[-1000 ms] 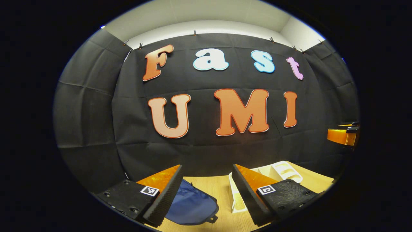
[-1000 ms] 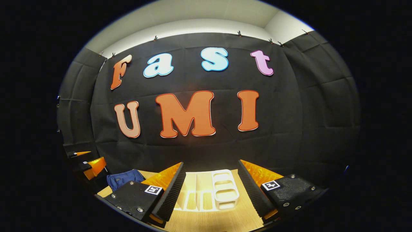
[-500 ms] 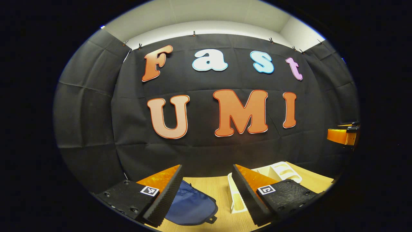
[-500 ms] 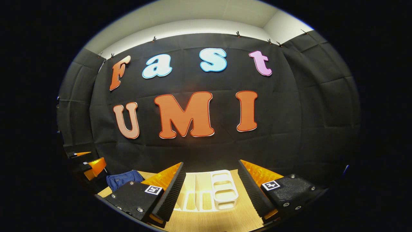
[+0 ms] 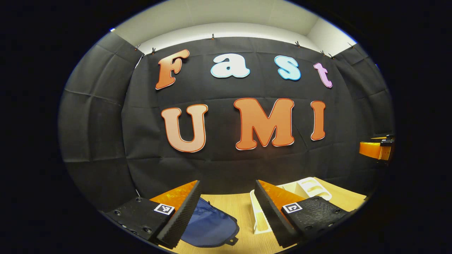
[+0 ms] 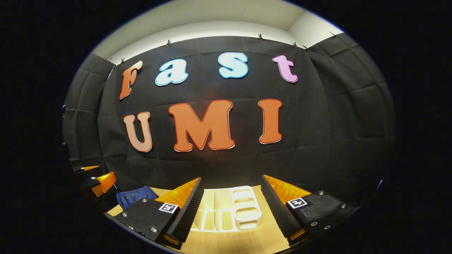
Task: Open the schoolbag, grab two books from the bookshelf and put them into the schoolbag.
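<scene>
A dark blue schoolbag (image 5: 211,225) lies on the wooden table (image 5: 240,208), below and between the fingers of my left gripper (image 5: 227,197), which is open and holds nothing. The white bookshelf (image 5: 309,187) stands to its right, partly behind the right finger. In the right gripper view the white bookshelf (image 6: 233,211) stands straight ahead on the table (image 6: 247,243), framed by my right gripper (image 6: 233,195), open with an empty gap. The schoolbag (image 6: 136,195) is at the far left there. Books cannot be made out in the shelf.
The right gripper (image 5: 376,149) shows at the far right edge of the left gripper view. The left gripper (image 6: 95,180) shows at the far left of the right gripper view. The black cloth wall closes off the back of the table.
</scene>
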`<state>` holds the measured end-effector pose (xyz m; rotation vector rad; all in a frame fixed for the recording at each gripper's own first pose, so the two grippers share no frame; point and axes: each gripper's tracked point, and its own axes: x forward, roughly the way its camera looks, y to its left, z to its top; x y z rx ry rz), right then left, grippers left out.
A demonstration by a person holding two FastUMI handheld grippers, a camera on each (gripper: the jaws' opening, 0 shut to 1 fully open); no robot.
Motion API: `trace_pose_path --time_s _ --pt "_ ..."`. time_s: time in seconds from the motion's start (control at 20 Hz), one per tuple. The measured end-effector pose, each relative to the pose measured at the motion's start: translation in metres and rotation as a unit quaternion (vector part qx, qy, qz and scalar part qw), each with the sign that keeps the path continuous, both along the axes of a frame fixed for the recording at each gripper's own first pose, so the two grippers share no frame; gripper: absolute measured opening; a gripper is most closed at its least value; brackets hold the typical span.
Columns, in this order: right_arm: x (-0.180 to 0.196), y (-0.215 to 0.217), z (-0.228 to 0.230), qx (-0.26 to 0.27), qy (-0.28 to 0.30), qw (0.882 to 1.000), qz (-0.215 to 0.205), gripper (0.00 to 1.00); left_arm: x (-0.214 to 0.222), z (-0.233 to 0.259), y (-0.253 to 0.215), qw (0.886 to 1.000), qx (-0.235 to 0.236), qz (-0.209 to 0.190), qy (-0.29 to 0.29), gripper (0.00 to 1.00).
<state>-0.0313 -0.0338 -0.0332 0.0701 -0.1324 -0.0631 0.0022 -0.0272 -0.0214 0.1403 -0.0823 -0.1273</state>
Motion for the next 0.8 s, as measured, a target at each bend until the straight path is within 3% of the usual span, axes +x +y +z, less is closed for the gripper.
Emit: trace_pose_path --time_s 0.05,0.1,0.25,0.3,0.4,0.5,0.6,0.65,0.7,0.8 --pt "0.001 0.0 0.0 0.0 0.001 1.0 0.001 1.0 0.001 0.0 0.0 1.0 0.0 0.001 0.0 0.99" --pt "0.002 0.0 -0.001 -0.001 0.002 1.0 0.001 0.96 0.002 0.0 0.0 1.0 -0.002 0.002 0.0 0.95" --pt "0.003 -0.001 -0.001 -0.001 0.002 1.0 -0.002 0.96 0.006 -0.003 -0.006 1.0 -0.005 0.0 0.003 0.95" --pt "0.003 -0.003 -0.001 -0.001 0.002 1.0 -0.003 0.96 0.007 -0.003 -0.007 1.0 -0.006 0.0 0.002 1.0" --pt "0.003 -0.005 -0.002 0.0 0.003 1.0 -0.007 1.0 0.009 -0.004 -0.01 1.0 -0.007 -0.001 0.0 1.0" --pt "0.003 -0.009 -0.003 -0.001 0.003 1.0 -0.011 0.96 0.012 -0.003 -0.011 1.0 -0.009 -0.002 0.0 0.95" --pt "0.004 -0.012 -0.004 -0.003 0.005 1.0 -0.017 1.0 0.014 -0.002 -0.012 1.0 -0.012 -0.003 -0.001 0.95" --pt "0.003 -0.014 -0.004 -0.003 0.006 1.0 -0.019 1.0 0.016 -0.001 -0.013 1.0 -0.014 -0.004 -0.002 0.99" --pt "0.004 -0.015 -0.003 -0.003 0.005 1.0 -0.021 1.0 0.018 -0.001 -0.014 1.0 -0.016 -0.006 -0.003 0.95" --pt "0.005 -0.016 -0.001 -0.002 0.002 1.0 -0.024 0.96 0.022 -0.001 -0.016 1.0 -0.013 -0.007 -0.003 0.99"
